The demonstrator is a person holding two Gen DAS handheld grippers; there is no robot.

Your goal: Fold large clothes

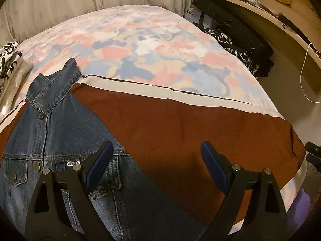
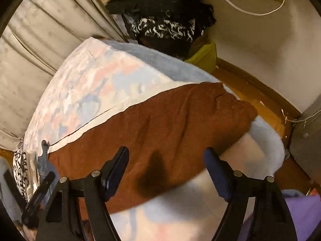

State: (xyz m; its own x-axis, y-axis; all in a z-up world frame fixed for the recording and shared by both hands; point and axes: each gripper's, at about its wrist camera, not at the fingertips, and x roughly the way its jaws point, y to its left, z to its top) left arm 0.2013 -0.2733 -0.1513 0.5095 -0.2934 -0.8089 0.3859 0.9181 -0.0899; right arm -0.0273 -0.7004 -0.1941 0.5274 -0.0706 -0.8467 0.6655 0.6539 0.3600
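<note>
A blue denim jacket (image 1: 60, 130) lies buttoned and collar-up on a brown blanket (image 1: 180, 124) spread across the near part of the bed. My left gripper (image 1: 156, 143) hangs open above them, its left finger over the jacket's chest pocket and its right finger over bare blanket, nothing between the pads. In the right wrist view my right gripper (image 2: 166, 149) is open over the brown blanket (image 2: 160, 120) near the bed's side edge, holding nothing. Only a sliver of the jacket (image 2: 45, 160) shows there at the far left.
The bed's pastel patchy quilt (image 1: 140, 40) runs back to a pale curtain (image 1: 60, 0). A pile of black and patterned clothes (image 1: 240, 46) lies beside the bed under a wooden desk (image 1: 260, 14) with a white cable (image 1: 303, 70). Black-and-white cloth (image 1: 8, 58) sits at the left.
</note>
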